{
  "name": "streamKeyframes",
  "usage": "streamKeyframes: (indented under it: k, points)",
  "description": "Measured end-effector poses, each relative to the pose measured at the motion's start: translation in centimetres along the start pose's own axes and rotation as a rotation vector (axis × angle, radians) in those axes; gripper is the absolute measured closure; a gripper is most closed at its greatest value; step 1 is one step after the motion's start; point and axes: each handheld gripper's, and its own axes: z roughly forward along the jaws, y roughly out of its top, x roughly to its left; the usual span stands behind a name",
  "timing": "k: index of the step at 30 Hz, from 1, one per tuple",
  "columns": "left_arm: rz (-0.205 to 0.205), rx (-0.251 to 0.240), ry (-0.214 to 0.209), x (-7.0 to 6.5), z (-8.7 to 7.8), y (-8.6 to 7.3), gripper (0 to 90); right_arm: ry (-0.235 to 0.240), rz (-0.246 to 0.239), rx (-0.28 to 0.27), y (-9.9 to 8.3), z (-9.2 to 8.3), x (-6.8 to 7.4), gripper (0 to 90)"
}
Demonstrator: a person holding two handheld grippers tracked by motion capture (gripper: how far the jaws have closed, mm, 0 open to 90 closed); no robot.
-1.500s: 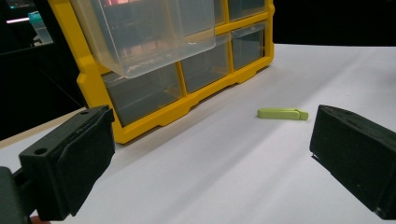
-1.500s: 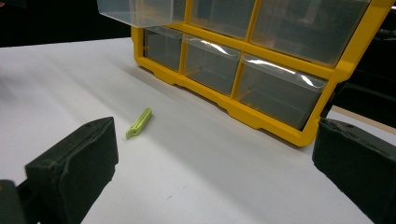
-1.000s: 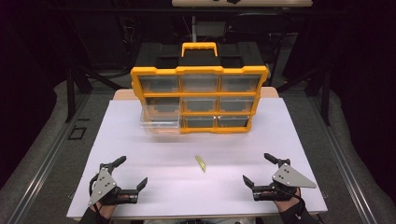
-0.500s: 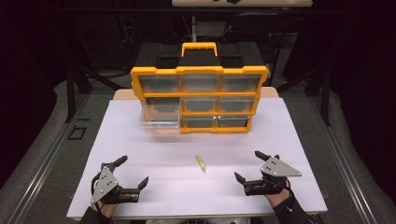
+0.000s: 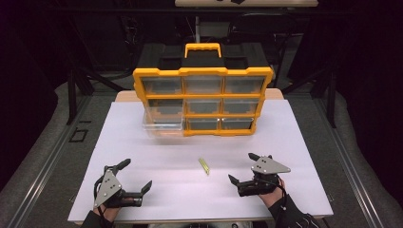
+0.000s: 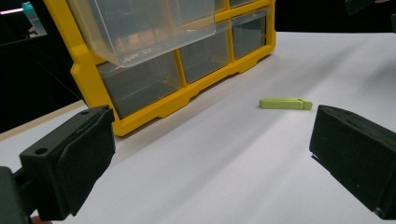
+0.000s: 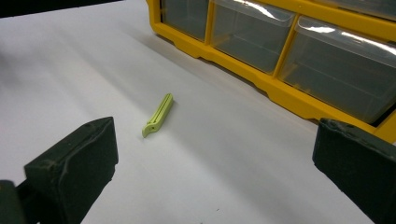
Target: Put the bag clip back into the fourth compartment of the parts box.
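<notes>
A small flat lime-green plastic clip [image 5: 204, 166] lies alone on the white-covered bench [image 5: 304, 156], about midway between left and right and nearer the person than the cabinet. It rests flat, touching nothing, well apart from both hands, which leaves room to come at it from either side.

Behind it, at the far side of the bench, stands a yellow-framed plastic organiser cabinet with clear drawers and a carry handle [image 5: 203, 102]. One clear plastic drawer on its left, in the middle row [image 5: 164, 124], sticks out toward the person and tips a little (probably pulled out as the place the clip belongs, though that is my guess). The other drawers sit flush in the frame.

The right tool [image 5: 243, 168] hovers low at the near right, its black jaws spread wide and aimed leftward at the clip; in the right gripper view the clip [image 7: 158, 115] lies ahead between the jaws, so this hand looks set up for the pick. The left tool [image 5: 135, 175] waits at the near left, also spread wide and holding nothing, and in the left gripper view the clip [image 6: 285, 103] lies farther off to the right, in front of the cabinet.
</notes>
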Motion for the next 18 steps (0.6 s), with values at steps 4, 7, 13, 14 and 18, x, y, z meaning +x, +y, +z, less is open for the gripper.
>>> streamKeyframes:
  k: [4,7,13,14,18]
  points:
    - [0.002,0.001,0.000,0.1,0.0,0.0,0.3,0.003,0.014,0.021,0.4,0.7,0.1,0.0]
    - [0.006,0.007,-0.001,0.0,0.1,0.0,0.2,0.001,0.020,0.036,0.5,1.1,0.2,0.0]
    - [0.007,0.016,0.002,0.0,0.2,0.0,0.2,0.013,0.022,0.077,1.0,2.2,0.8,0.0]
    - [0.000,0.014,0.006,0.1,0.2,0.0,0.2,0.016,0.026,0.083,1.2,2.3,0.9,0.0]
    - [0.006,0.022,0.006,0.1,0.3,0.0,0.2,0.016,0.016,0.094,1.5,2.8,1.2,0.0]
